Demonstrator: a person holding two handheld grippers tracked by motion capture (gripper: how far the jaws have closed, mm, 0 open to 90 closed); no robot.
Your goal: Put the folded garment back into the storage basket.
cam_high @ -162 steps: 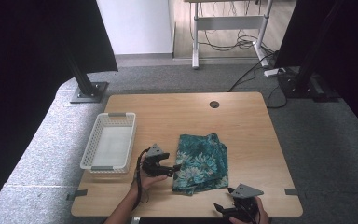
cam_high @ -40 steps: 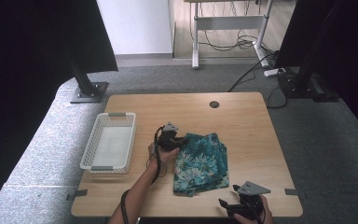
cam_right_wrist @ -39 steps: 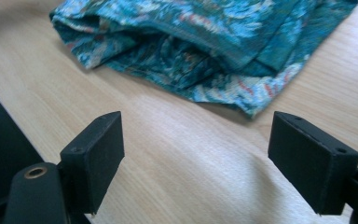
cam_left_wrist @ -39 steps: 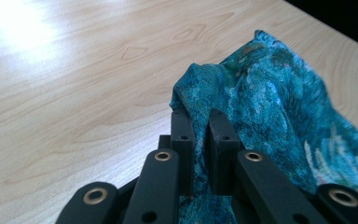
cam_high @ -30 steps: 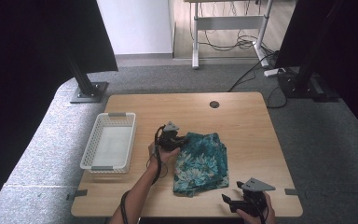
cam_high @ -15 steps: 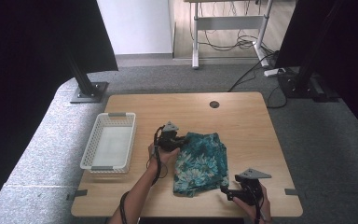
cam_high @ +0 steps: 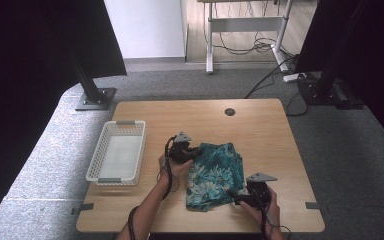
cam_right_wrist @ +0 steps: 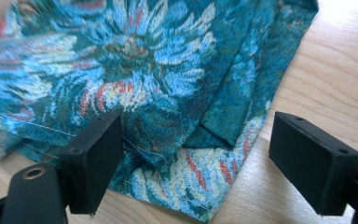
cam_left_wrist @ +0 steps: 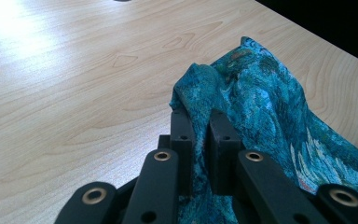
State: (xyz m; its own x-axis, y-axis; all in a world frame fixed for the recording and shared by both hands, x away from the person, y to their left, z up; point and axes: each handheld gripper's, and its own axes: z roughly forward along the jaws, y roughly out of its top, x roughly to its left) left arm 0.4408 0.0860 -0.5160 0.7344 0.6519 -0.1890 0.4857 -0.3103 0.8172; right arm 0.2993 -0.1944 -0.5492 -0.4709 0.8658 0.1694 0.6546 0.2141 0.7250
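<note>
Now the right gripper (cam_right_wrist: 193, 163) has slid in from the worktop's (cam_high: 260, 130) edge to the near corner of the blue flowered cloth (cam_high: 214, 172), jaws wide open around it. Across the cloth, the left gripper (cam_left_wrist: 200, 135) keeps pinching the far corner, so a fold looks ready.

Bare table (cam_high: 260, 125) beyond cloth (cam_high: 215, 175); basket (cam_high: 116, 158) left

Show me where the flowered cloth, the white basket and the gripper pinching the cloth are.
flowered cloth (cam_high: 215, 172), high view, middle of the fabric.
white basket (cam_high: 130, 122), high view, far rim.
left gripper (cam_left_wrist: 199, 135), left gripper view, between the jaw tips shut on the cloth.
</note>
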